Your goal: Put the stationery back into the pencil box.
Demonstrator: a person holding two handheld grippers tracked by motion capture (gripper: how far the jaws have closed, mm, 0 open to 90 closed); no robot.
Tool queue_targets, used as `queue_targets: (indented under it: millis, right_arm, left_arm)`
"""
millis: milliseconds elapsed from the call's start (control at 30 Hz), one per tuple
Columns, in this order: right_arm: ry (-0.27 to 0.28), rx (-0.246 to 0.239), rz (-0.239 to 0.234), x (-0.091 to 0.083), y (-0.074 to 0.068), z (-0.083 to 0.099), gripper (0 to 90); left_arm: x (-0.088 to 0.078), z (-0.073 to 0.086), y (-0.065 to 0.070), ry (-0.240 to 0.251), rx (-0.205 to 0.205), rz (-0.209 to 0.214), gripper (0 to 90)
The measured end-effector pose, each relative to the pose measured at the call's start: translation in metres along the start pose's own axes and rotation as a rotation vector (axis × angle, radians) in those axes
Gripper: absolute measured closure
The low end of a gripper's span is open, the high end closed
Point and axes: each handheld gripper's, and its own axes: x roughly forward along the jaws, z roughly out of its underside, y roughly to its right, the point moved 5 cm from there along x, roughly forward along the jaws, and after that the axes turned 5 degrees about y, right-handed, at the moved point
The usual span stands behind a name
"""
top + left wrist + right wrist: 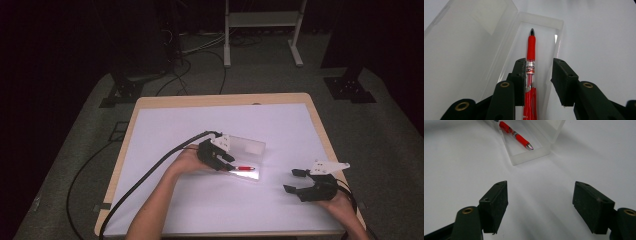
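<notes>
While a red pen (pixel 531 62) lies in its clear case (pixel 554 22), the left gripper (pixel 539 75) is parted around it, unpressed.
Light, slick and stiff, it is best pinched mid-barrel; the right gripper (pixel 540 197) is held wide, empty.

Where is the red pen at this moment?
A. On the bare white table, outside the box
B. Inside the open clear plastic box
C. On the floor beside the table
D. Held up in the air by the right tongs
B: the red pen lies on the bottom of the open clear plastic box, with the left tongs around its rear half.
</notes>
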Motion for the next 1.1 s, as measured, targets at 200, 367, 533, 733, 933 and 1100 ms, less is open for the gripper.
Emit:
queue_targets:
  millis: [200, 367, 533, 733, 933, 1100]
  right_arm:
    - [-0.002, 0.002, 0.002, -0.001, 0.000, 0.000, 27.3]
    - [-0.002, 0.000, 0.002, 0.000, 0.000, 0.000, 27.3]
    - [-0.001, 0.000, 0.003, 0.000, 0.000, 0.000, 27.3]
    - [-0.003, -0.002, 0.005, 0.000, 0.000, 0.000, 27.3]
    - [-0.004, 0.003, 0.003, 0.000, 0.000, 0.001, 27.2]
    - [-0.005, 0.005, 0.003, 0.000, 0.000, 0.001, 27.2]
  left_arm:
    - [-0.006, 0.004, 0.002, 0.012, -0.009, -0.015, 61.4]
    - [-0.013, 0.007, 0.005, 0.029, -0.017, -0.032, 58.2]
    - [-0.017, 0.010, 0.006, 0.041, -0.032, -0.042, 56.6]
    - [-0.020, 0.009, 0.010, 0.038, -0.026, -0.048, 54.6]
    - [-0.024, 0.009, 0.012, 0.052, -0.027, -0.059, 51.7]
    - [-0.027, 0.013, 0.013, 0.056, -0.039, -0.077, 50.2]
